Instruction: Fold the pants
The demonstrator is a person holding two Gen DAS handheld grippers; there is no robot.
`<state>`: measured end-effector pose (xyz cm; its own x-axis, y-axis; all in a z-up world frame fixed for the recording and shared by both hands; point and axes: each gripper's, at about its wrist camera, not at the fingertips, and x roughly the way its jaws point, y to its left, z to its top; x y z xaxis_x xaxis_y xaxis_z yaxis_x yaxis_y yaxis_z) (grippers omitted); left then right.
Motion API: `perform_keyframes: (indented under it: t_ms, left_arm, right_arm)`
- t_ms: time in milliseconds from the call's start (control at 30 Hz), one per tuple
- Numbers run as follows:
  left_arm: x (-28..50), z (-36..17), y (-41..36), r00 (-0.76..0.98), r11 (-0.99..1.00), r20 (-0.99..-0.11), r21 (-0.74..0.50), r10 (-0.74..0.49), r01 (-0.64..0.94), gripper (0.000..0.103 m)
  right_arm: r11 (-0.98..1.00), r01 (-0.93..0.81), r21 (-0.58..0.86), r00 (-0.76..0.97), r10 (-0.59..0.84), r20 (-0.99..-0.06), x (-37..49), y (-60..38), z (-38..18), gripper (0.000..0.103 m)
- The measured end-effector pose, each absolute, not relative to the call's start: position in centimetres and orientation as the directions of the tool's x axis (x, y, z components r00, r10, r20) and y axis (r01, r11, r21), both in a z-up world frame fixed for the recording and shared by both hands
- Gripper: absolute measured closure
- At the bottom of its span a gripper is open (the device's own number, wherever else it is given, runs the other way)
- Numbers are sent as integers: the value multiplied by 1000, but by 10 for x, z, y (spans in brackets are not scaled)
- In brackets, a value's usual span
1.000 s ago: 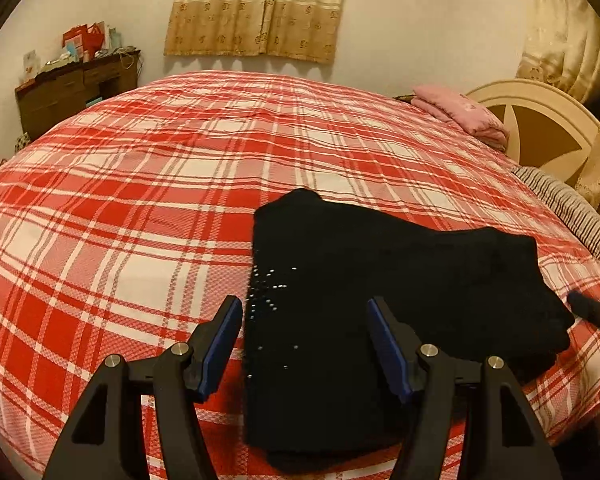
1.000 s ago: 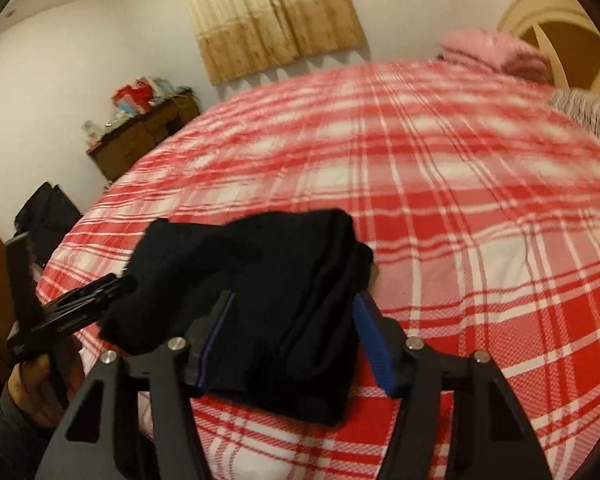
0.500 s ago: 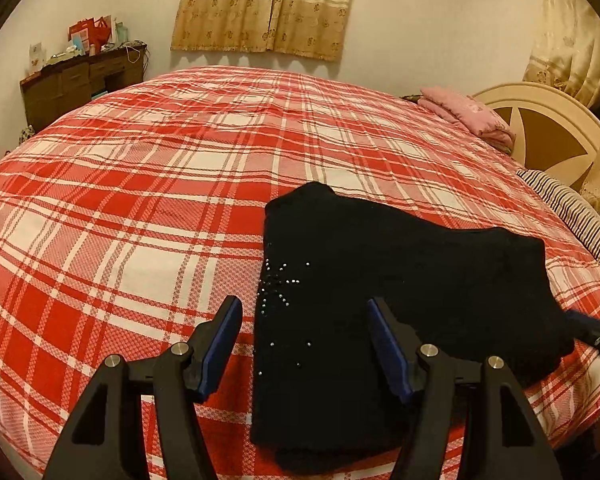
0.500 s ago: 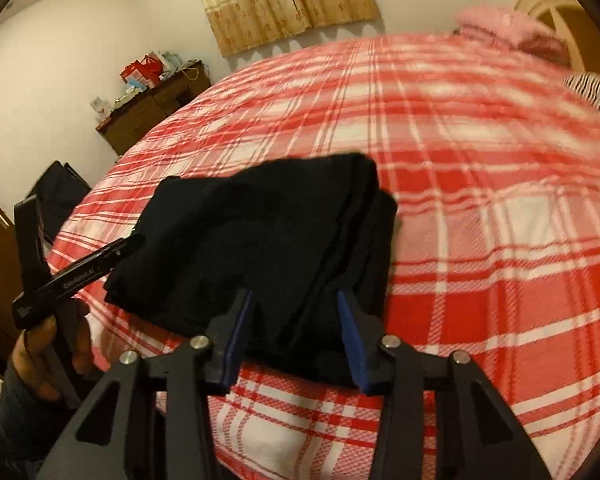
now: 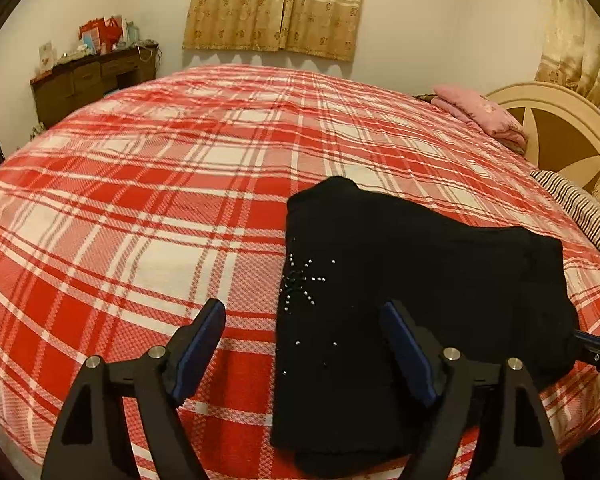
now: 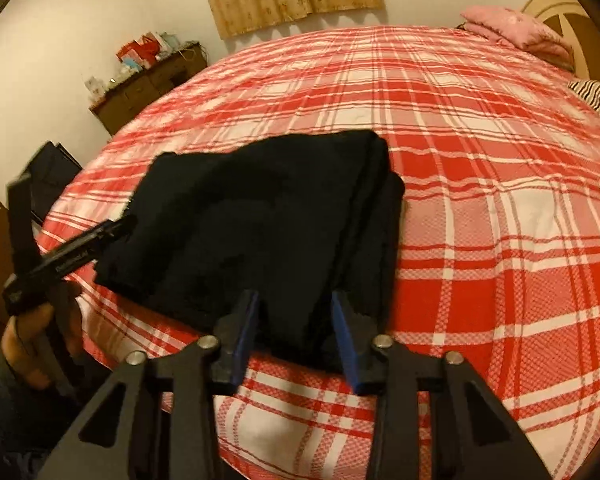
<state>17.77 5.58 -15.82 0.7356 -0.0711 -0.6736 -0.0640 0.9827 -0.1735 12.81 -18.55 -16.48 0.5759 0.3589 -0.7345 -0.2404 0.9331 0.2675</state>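
Through my left wrist camera, my left gripper (image 5: 302, 340) hangs over the near left edge of the folded black pants (image 5: 412, 292), its jaws opening and already wide; one blue pad (image 5: 202, 344) sits over the red plaid bedspread (image 5: 160, 208), the other over the black cloth, and neither presses on anything. The pants lie flat near the front edge of the bed, small shiny studs on the nearest layer. At the far right the tip of my other tool is cut off by the frame. Through my right wrist camera, my right gripper (image 6: 296, 328) has its jaws closing around the thick folded edge of the pants, with cloth between the pads; whether they already pinch it I cannot tell, since the black fabric swallows every outline there. My left hand (image 6: 36, 344) shows blurred at the left.
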Motion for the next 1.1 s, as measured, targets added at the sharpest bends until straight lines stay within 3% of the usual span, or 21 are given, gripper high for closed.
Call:
perform_keyframes:
  t_ms: [33, 133, 367, 767, 867, 967, 1033, 1100]
  left_arm:
    - [177, -159, 56, 733, 981, -676, -180, -75, -66, 20]
    - [178, -160, 60, 723, 976, -685, -203, -86, -76, 16]
    - [179, -163, 65, 710, 974, -700, -204, -76, -96, 9]
    - [179, -168, 60, 702, 983, -710, -163, -58, -83, 9]
    - [179, -168, 60, 701, 984, -711, -158, -53, -86, 9]
    - [180, -169, 59, 699, 984, -713, -157, -53, -86, 9]
    - [180, -169, 60, 697, 984, -715, -159, -56, -84, 9]
    - [180, -169, 61, 695, 984, -717, -158, -58, -80, 9]
  right_arm:
    - [932, -244, 269, 579, 362, -731, 128, -186, -164, 86]
    - [929, -265, 258, 607, 369, -704, 123, -184, -154, 92]
    - [945, -231, 231, 636, 326, -699, 125, -201, -143, 94]
    - [954, -226, 197, 546, 292, -785, 137, -208, -166, 92]
    - [969, -198, 150, 588, 240, -773, 133, -205, -156, 73]
    - [972, -220, 79, 689, 212, -693, 121, -190, -130, 58]
    - [959, -262, 112, 716, 271, -643, 118, -181, -119, 38]
    - [941, -309, 140, 711, 326, -623, 122, -168, -117, 36]
